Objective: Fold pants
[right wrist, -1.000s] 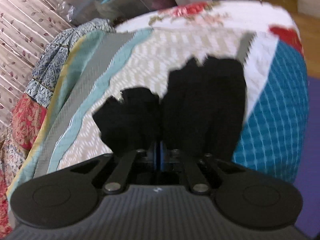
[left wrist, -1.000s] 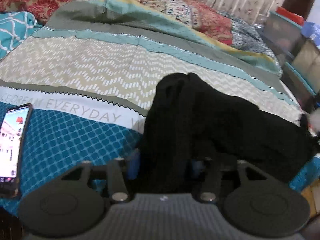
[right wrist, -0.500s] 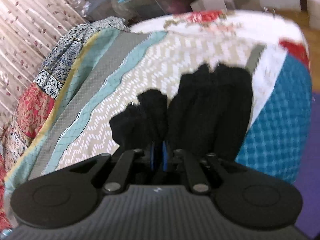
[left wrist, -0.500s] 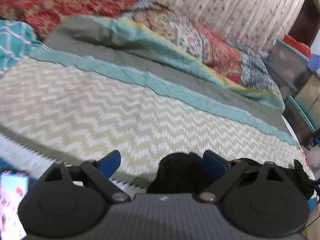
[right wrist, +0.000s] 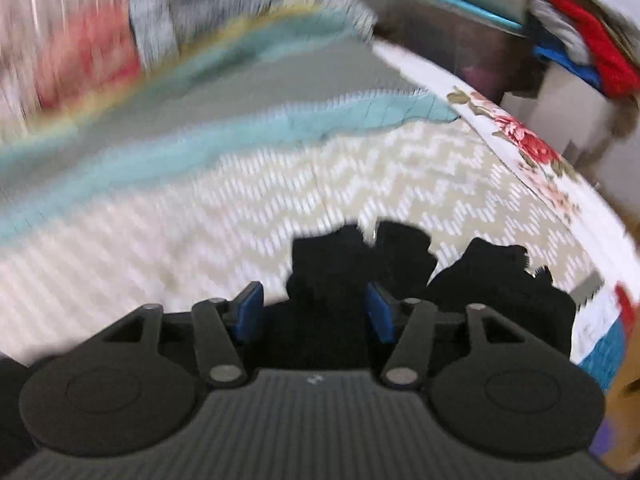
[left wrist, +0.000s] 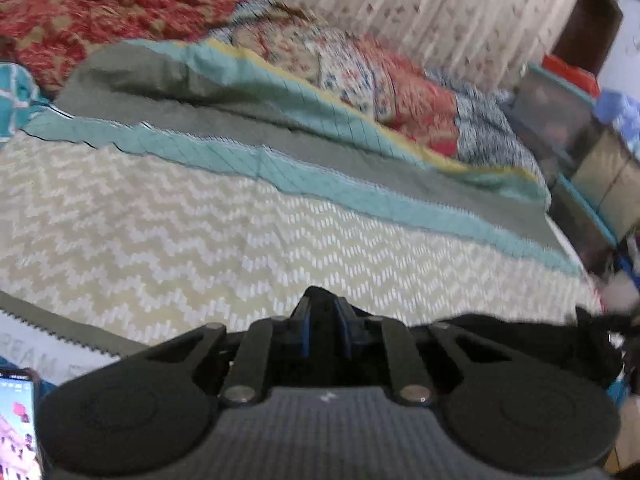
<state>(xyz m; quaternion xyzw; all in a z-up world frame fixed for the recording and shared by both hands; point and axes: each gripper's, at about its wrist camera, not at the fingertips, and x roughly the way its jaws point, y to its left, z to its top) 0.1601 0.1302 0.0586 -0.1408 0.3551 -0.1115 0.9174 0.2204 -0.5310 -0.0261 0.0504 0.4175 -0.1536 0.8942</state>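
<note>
The black pants (left wrist: 520, 340) lie bunched on the patterned bedspread (left wrist: 200, 232), trailing off to the right in the left wrist view. My left gripper (left wrist: 322, 318) is closing, and its blue pads pinch a small peak of the black cloth. In the blurred right wrist view the pants (right wrist: 500, 280) sit in dark lumps near the bed's right edge. My right gripper (right wrist: 314, 312) is opening: the blue pads (right wrist: 248, 312) stand apart, with a black fold loose between them.
A lit phone (left wrist: 16, 432) lies on the bedspread at the lower left. Bunched quilts (left wrist: 380, 80) lie along the far side before a curtain. Storage bins (left wrist: 560, 112) and piled clothes (right wrist: 580, 48) stand past the bed's floral right edge (right wrist: 520, 140).
My left gripper opened wide, moved up over the pants and closed on a fold. My right gripper rolled and swung sideways, and its jaws went from shut on the cloth to apart.
</note>
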